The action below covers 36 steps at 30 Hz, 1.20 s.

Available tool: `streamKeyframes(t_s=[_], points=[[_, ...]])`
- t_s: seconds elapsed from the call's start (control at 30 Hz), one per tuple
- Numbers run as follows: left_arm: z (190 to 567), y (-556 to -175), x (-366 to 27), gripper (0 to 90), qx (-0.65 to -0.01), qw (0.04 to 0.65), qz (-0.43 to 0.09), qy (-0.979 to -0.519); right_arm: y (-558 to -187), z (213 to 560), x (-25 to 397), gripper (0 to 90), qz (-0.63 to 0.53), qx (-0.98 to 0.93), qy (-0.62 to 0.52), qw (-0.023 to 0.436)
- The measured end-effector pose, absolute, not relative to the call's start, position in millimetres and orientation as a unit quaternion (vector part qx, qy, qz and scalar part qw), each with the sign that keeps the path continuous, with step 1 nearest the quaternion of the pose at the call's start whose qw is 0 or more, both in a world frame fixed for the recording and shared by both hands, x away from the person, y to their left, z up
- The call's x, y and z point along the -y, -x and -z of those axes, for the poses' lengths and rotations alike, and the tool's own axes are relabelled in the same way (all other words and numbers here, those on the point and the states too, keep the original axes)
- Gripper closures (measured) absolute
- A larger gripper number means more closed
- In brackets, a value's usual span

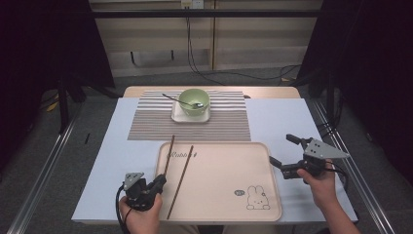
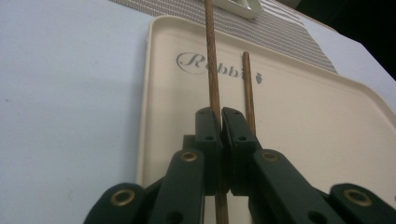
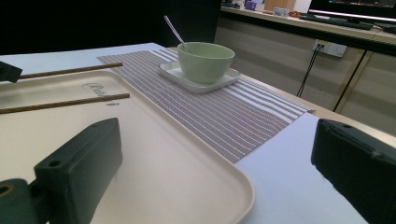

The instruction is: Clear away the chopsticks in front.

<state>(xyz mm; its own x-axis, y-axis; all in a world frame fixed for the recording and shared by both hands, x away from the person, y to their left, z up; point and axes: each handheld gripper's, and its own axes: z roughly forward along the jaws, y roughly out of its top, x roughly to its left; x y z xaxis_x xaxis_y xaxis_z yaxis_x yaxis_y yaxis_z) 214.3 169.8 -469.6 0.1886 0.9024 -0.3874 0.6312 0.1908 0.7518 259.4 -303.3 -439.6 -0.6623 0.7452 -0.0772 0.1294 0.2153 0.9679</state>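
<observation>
Two brown chopsticks are at the left part of a beige tray (image 1: 229,195) with a rabbit print. My left gripper (image 1: 159,182) is shut on the near end of the left chopstick (image 1: 169,155), whose far tip reaches past the tray's rim over the striped mat. In the left gripper view the jaws (image 2: 221,114) pinch that chopstick (image 2: 212,70), and the second chopstick (image 2: 249,93) lies just to its right on the tray (image 2: 303,121). My right gripper (image 1: 280,148) stands open at the tray's right edge with nothing between its fingers (image 3: 84,158).
A green bowl (image 1: 194,101) with a metal spoon (image 1: 176,99) stands on a white square plate (image 1: 177,117) on the striped placemat (image 1: 156,122) beyond the tray. The bowl (image 3: 206,60) is also in the right gripper view. The table ends close to both hands.
</observation>
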Motion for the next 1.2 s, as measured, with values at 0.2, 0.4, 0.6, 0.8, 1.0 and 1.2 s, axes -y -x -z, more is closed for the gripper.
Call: streamKeyframes(t_s=[0.2, 0.4, 0.6, 0.8, 1.0, 1.2], points=[[471, -211, -171, 86.2, -0.621, 0.455, -0.148, -0.620, -259, 440, 303, 1.5, -0.549, -0.730, -0.299, 0.276], [475, -209, -170, 86.2, -0.627, 0.445, -0.147, -0.623, -259, 440, 303, 1.5, -0.549, -0.730, -0.299, 0.278], [479, -209, -171, 86.2, -0.627, 0.442, -0.144, -0.625, -259, 440, 303, 1.5, -0.549, -0.730, -0.299, 0.276], [480, -210, -170, 86.2, -0.631, 0.437, -0.143, -0.624, -259, 439, 303, 1.5, -0.549, -0.730, -0.299, 0.278], [482, -210, -169, 86.2, -0.636, 0.429, -0.145, -0.625, -259, 439, 303, 1.5, -0.549, -0.730, -0.299, 0.277], [484, -210, -167, 86.0, -0.636, 0.425, -0.147, -0.627, -259, 440, 303, 1.5, -0.548, -0.731, -0.299, 0.276]])
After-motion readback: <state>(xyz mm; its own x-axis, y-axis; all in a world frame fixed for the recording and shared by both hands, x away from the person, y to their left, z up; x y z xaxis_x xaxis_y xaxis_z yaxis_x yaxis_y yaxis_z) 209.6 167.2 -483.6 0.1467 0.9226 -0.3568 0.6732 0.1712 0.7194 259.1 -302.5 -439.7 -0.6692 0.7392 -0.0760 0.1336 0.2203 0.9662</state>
